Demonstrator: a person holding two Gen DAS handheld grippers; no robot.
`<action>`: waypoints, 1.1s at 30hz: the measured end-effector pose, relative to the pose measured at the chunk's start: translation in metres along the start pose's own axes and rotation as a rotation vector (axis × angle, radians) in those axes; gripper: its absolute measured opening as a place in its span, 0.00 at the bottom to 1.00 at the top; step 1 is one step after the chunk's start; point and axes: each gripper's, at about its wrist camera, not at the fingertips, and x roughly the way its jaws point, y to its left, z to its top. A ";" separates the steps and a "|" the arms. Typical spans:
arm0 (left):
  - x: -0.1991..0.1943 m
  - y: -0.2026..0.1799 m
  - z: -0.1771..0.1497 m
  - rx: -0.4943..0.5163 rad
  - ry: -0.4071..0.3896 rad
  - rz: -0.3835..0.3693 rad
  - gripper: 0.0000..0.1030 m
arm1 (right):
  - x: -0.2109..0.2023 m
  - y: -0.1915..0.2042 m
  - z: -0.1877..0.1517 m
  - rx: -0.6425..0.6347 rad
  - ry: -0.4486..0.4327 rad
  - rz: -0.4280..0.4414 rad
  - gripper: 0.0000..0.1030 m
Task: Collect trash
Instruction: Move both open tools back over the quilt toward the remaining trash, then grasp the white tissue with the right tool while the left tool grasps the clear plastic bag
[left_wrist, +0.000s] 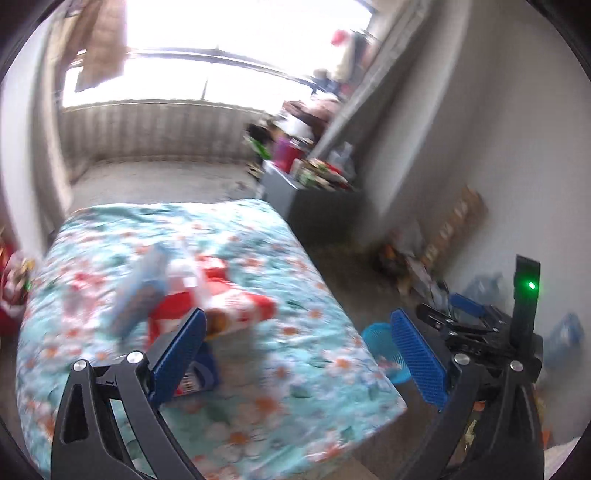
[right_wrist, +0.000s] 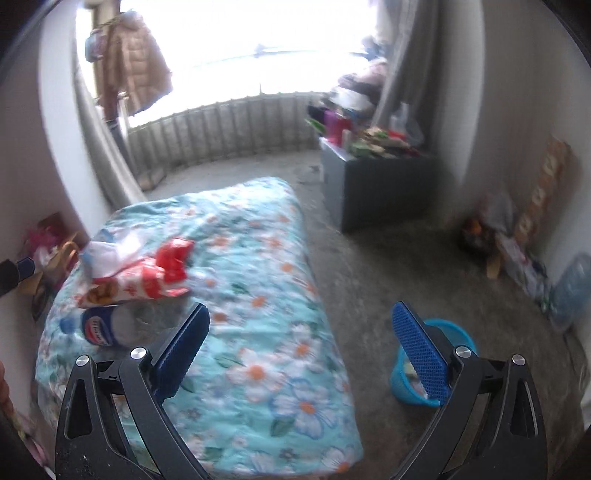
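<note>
Trash (right_wrist: 136, 280) below both gaping tongs (right_wrist: 301, 345)

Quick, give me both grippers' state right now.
Left gripper: open, holding nothing.
Right gripper: open, holding nothing.

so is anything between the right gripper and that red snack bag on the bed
Nothing visible. The right gripper is open and empty above the floral quilt, and the red snack bag lies ahead to its left, resting on a plastic bottle.
</note>
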 end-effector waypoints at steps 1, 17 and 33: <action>-0.012 0.015 -0.001 -0.034 -0.026 0.018 0.95 | -0.001 0.006 0.004 -0.008 -0.016 0.041 0.92; -0.065 0.228 -0.032 -0.446 -0.140 0.174 0.95 | 0.037 0.078 0.046 0.065 -0.002 0.420 0.92; 0.048 0.337 -0.064 -0.884 0.005 0.038 0.66 | 0.090 0.090 0.049 0.186 0.229 0.631 0.76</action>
